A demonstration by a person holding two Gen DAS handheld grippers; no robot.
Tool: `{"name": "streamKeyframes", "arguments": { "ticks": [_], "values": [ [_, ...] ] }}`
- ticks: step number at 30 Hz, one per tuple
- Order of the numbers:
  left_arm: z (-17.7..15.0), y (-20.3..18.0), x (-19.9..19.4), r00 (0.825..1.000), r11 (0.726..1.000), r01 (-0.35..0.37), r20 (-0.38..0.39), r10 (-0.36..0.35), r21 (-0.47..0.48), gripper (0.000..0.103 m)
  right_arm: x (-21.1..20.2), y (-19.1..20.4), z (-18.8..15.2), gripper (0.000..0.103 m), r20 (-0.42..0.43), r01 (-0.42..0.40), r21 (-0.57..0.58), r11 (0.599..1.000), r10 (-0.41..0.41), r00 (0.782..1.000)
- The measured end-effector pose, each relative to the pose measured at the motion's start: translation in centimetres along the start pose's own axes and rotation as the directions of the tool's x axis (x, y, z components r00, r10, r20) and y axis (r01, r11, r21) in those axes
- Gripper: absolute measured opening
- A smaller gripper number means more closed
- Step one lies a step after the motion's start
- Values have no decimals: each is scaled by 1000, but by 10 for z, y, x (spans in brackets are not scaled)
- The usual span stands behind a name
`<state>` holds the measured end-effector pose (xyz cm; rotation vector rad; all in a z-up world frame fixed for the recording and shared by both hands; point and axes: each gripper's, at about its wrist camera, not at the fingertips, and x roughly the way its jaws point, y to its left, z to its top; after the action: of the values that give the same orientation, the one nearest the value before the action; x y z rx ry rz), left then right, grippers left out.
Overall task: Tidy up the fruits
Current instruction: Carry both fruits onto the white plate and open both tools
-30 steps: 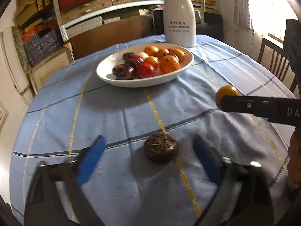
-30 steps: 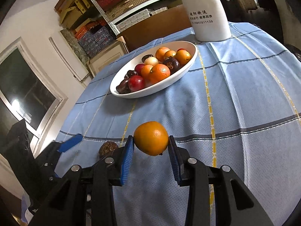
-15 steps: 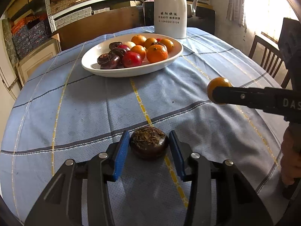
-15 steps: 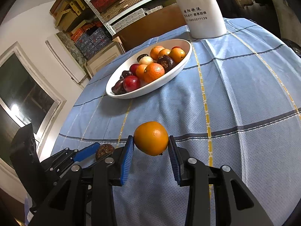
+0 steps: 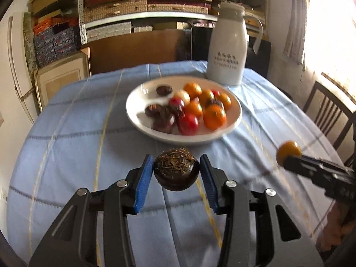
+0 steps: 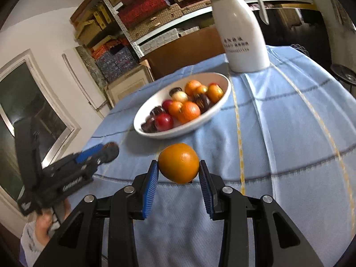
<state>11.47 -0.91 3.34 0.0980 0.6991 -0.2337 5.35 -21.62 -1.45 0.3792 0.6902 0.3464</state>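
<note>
1. The left gripper [image 5: 176, 173] is clamped on a dark fruit [image 5: 176, 171] held above the cloth [image 5: 66, 146], just short of the bowl [image 5: 133, 111]. The blue pads [image 5: 144, 178] grip its rounded sides; it could roll out if the grip slackens or the tool tilts.

2. The right gripper [image 6: 178, 171] is clamped on an orange [image 6: 178, 162], also in the air near the bowl. Only a narrow band of its curve meets the pads, so a jolt could pop it loose and send it rolling across the cloth, perhaps off the table edge.

3. Both tools point at the same bowl from either side. If they arrive together, their fingers may knock each other or a held fruit.

4. The bowl already holds a heap of oranges, red fruit and dark fruit. A piece set on the heap could roll off or push others over the low rim; the bare patch at the bowl's left looks safer.

5. Just behind the bowl stands a white jug [image 5: 227, 55]. An overshoot could bump it.

6. A chair [image 5: 327, 115] stands at the right, shelves of boxes [image 5: 124, 4] beyond; neither blocks the way.
</note>
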Motion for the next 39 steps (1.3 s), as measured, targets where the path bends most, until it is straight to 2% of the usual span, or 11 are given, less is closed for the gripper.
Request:
{"name": "streamKeyframes", "arguments": {
  "ticks": [6, 11, 21, 22, 23, 24, 25, 29, 32, 37, 39],
  "values": [
    [54, 14, 23, 999, 999, -21, 37, 23, -42, 43, 11, 14, 60, 37, 40, 55, -70, 996, -52, 998],
    [78, 27, 60, 999, 996, -44, 23, 46, -76, 43, 54, 15, 97, 37, 18, 54, -56, 997, -53, 998],
    [104, 45, 125, 998, 994, -60, 1, 61, -87, 43, 136, 11, 121, 38, -53, 113, -90, 989, -118, 992],
    [102, 45, 131, 998, 995, -60, -4, 60, -85, 46, 143, 9, 121, 39, -65, 112, -98, 989, -119, 991],
    [100, 45, 137, 998, 995, -59, -14, 58, -82, 56, 146, 7, 119, 42, -70, 114, -100, 988, -121, 990],
    [97, 46, 143, 998, 995, -62, -26, 61, -76, 63, 148, 4, 118, 53, -71, 117, -98, 988, -124, 990],
    [96, 46, 145, 997, 995, -67, -28, 65, -73, 65, 149, 2, 118, 57, -65, 123, -91, 988, -129, 989],
    [95, 54, 142, 998, 992, -69, -16, 68, -104, 69, 145, 1, 119, 57, -41, 133, -91, 987, -137, 990],
    [95, 57, 132, 995, 988, -97, 11, 99, -117, 80, 138, 5, 118, 57, -28, 139, -101, 985, -143, 989],
    [89, 57, 110, 995, 982, -93, 26, 99, -164, 81, 119, 13, 107, 58, -2, 158, -125, 980, -159, 987],
    [81, 51, 99, 992, 983, -114, 32, 120, -148, 90, 108, 18, 100, 60, 12, 156, -132, 979, -156, 988]
  ]
}}
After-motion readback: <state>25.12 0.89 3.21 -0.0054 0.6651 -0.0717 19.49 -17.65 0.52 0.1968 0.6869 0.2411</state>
